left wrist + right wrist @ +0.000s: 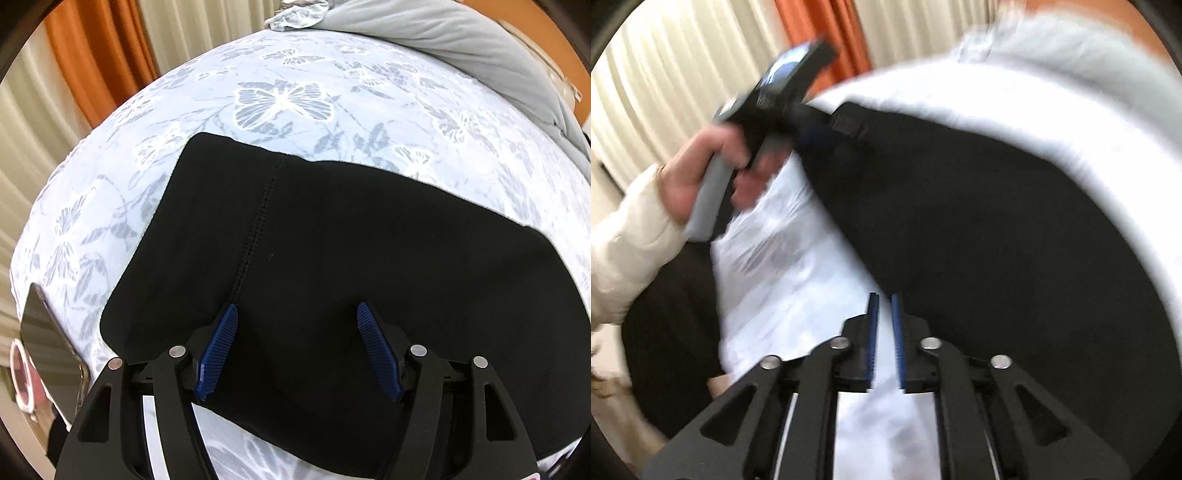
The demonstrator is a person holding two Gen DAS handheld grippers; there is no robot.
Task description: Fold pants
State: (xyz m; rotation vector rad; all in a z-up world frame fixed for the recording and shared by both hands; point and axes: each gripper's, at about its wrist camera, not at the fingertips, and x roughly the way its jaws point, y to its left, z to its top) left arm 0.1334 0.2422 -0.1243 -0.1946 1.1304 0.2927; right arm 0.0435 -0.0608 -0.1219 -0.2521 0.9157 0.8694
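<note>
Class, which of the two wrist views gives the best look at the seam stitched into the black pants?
The left wrist view: the seam runs sharp and unblocked down the black pants above the open left gripper. The right wrist view is motion-blurred; the pants are a plain dark shape, no seam readable.

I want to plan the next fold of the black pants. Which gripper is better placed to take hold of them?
Left, probably. The left gripper hangs open directly over the black pants. The right gripper is nearly closed, empty, over the bedsheet beside the pants' edge.

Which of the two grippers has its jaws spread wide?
The left gripper, jaws wide apart over the black pants. The right gripper shows only a narrow slit, nothing between.
</note>
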